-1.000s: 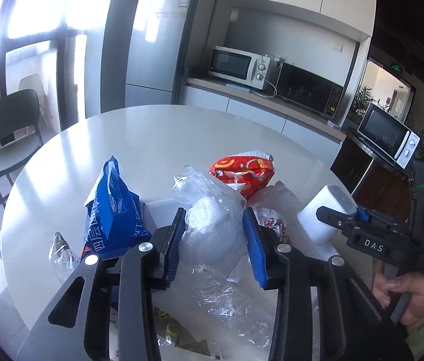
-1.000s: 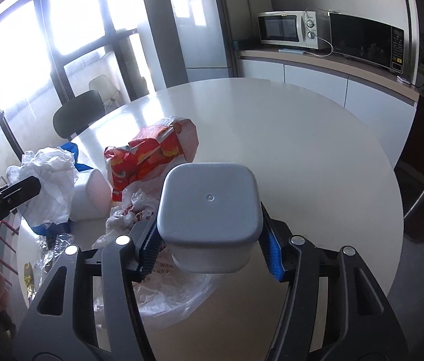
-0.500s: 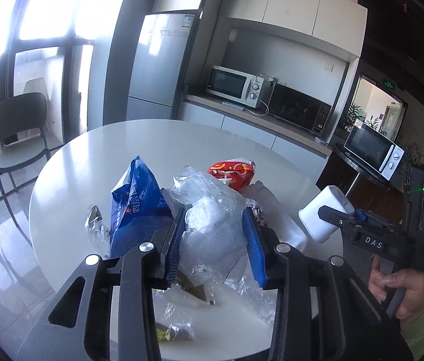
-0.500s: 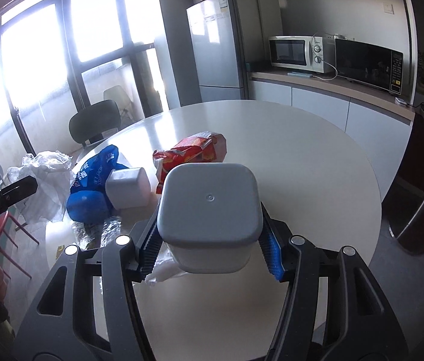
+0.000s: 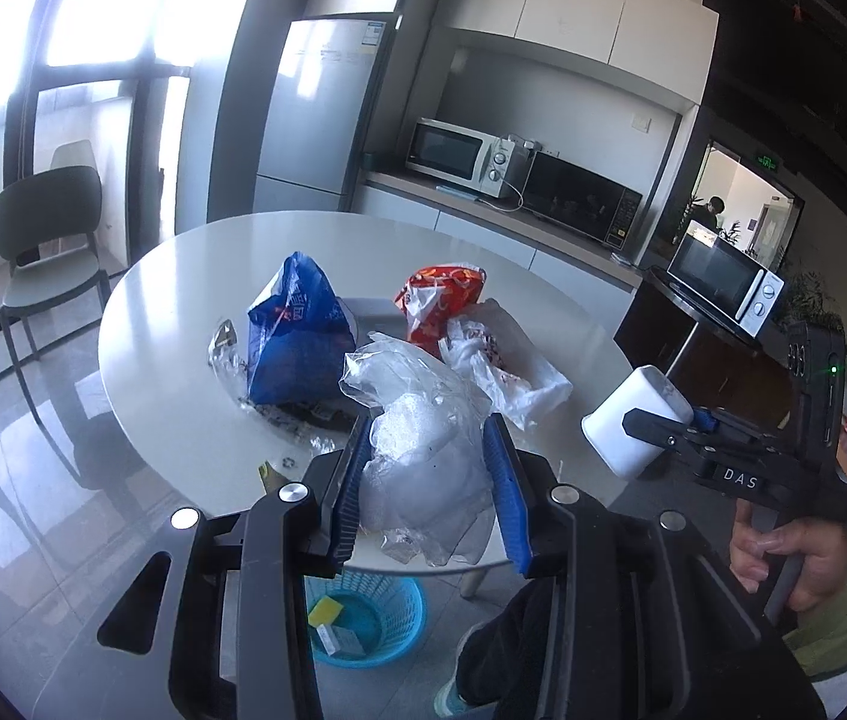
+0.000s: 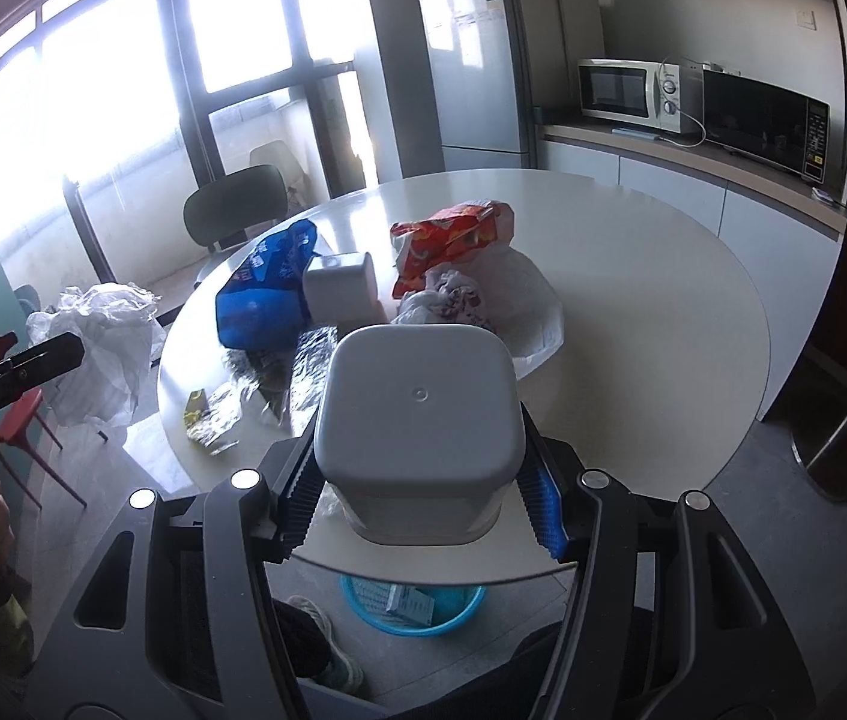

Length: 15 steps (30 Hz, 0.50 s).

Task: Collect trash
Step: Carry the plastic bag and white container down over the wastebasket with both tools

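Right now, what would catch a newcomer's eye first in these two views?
Both hands are loaded: the left gripper clamps a crumpled clear plastic bag, and the right gripper clamps a white square tub. Behind them, a blue bag and a red snack bag sit in a litter pile on the round table. A blue basket waits on the floor below its near edge.

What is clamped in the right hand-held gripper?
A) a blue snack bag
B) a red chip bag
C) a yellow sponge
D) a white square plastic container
D: the white square plastic container sits between the blue pads of the right hand-held gripper.
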{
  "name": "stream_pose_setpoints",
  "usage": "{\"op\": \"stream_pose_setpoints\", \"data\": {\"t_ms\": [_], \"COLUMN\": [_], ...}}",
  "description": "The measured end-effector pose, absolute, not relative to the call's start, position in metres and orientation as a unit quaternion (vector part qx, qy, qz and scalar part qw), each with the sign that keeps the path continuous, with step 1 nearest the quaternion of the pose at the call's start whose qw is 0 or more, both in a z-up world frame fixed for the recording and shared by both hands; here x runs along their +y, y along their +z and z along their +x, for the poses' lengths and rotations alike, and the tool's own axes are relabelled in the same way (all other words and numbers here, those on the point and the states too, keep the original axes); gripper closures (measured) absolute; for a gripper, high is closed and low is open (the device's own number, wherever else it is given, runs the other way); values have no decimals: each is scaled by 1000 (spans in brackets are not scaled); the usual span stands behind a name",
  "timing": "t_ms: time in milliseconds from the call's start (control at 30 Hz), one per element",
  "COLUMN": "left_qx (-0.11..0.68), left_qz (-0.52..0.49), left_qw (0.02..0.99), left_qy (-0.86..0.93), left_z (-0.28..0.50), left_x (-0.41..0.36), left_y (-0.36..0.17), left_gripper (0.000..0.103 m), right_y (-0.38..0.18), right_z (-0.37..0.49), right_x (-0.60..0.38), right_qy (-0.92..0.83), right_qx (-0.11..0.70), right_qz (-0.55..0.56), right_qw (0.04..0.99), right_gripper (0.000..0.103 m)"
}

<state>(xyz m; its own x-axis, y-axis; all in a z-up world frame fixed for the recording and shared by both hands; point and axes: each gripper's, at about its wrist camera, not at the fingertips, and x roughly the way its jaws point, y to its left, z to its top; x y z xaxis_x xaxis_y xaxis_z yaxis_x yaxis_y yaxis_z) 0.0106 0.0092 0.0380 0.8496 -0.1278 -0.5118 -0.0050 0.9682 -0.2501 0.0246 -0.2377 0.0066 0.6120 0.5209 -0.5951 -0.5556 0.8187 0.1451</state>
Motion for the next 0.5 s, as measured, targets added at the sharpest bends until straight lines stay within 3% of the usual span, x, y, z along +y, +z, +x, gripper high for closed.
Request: {"op": "stream_pose_setpoints", "data": {"t_ms": [500], "left_qx": [336], "left_qz": [-100], "left_qw": [935], "left_qy": [-50], "left_z": [-44], "left_x": [-13], "left_y": [-9], "left_gripper": [66], "right_y": [-31], "right_z": [-40], "right_x": [-252], "right_qy": [339], "right_qx": [374], "right_qz": [-53], "right_qw": [862], "right_gripper": [49]}}
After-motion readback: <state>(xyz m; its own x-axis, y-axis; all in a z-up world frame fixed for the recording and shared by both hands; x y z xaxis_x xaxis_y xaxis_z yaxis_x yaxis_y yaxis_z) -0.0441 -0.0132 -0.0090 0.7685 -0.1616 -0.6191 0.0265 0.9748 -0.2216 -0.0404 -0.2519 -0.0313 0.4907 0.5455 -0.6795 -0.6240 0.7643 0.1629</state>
